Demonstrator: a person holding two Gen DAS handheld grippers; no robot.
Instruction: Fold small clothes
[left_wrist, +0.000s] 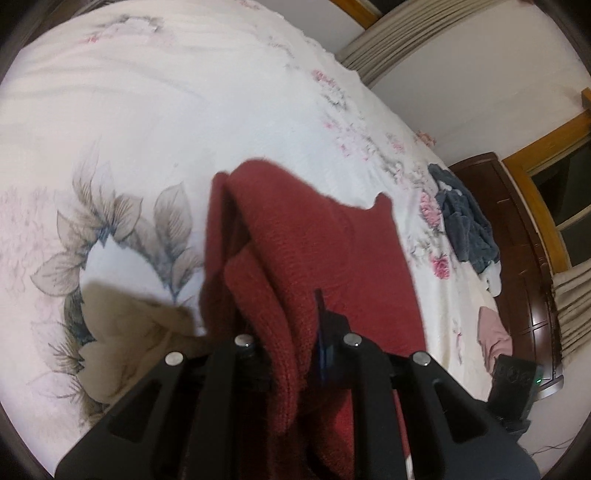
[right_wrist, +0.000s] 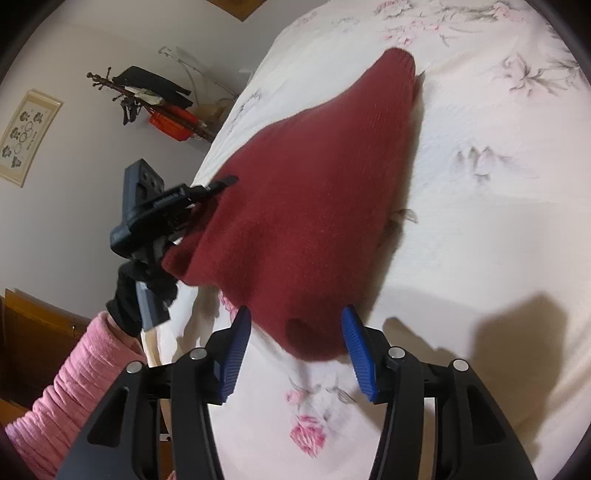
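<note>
Knitwear is clamped in the left hand-held gripper (left_wrist: 295, 354): one dark red knitted garment (left_wrist: 295, 240) is bunched between its two fingers, which are closed on a thick fold of it. From the right wrist view, this left hand-held gripper (right_wrist: 221, 186) is seen at the garment's left edge, carried by one black-gloved hand (right_wrist: 142, 295) with a pink ribbed sleeve (right_wrist: 62, 398) behind it, the forearm rising from the lower left.

The right hand-held gripper (right_wrist: 295, 354) is spread wide, its two blue ribbed pads (right_wrist: 236, 354) standing on either side of the garment's near edge without pinching it. The red garment (right_wrist: 314, 206) is held partly raised at the left and trails away across the bed, its narrow far end lying on the sheet.

One bed with a white floral bedsheet (left_wrist: 184, 110) carries everything. Near its far right edge, two more clothes are counted: one grey-blue heap (left_wrist: 465, 221) and one small pink piece (left_wrist: 493, 334), well apart from the red garment. One dark wooden footboard (left_wrist: 517, 240) borders that edge. In the right wrist view, one coat rack (right_wrist: 147, 99) and one framed picture (right_wrist: 26, 136) are seen at the wall.
</note>
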